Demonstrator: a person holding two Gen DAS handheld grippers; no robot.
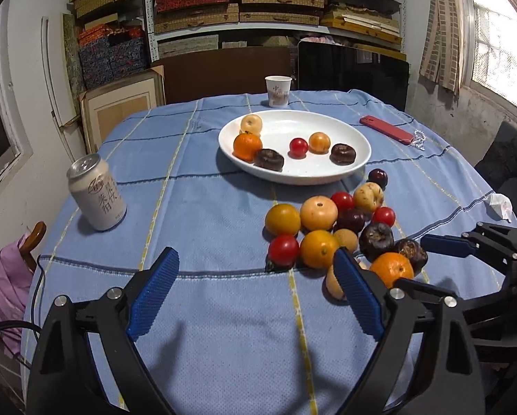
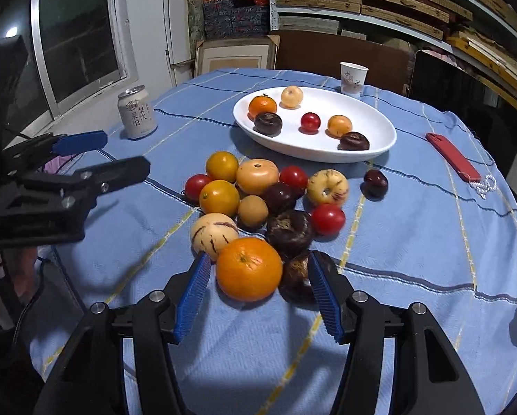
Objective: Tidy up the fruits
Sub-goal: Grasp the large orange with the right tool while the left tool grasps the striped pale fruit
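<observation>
Right gripper low in frame, jaws wide around an orange, left gripper jaws wide over bare bench, plate with six fruits up top

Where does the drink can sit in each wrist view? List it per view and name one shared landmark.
Left wrist view: the drink can stands upright at the left, on the blue cloth, left of the white plate.
Right wrist view: the can stands upper left, left of the plate.
Shared landmark: the paper cup behind the plate.
</observation>
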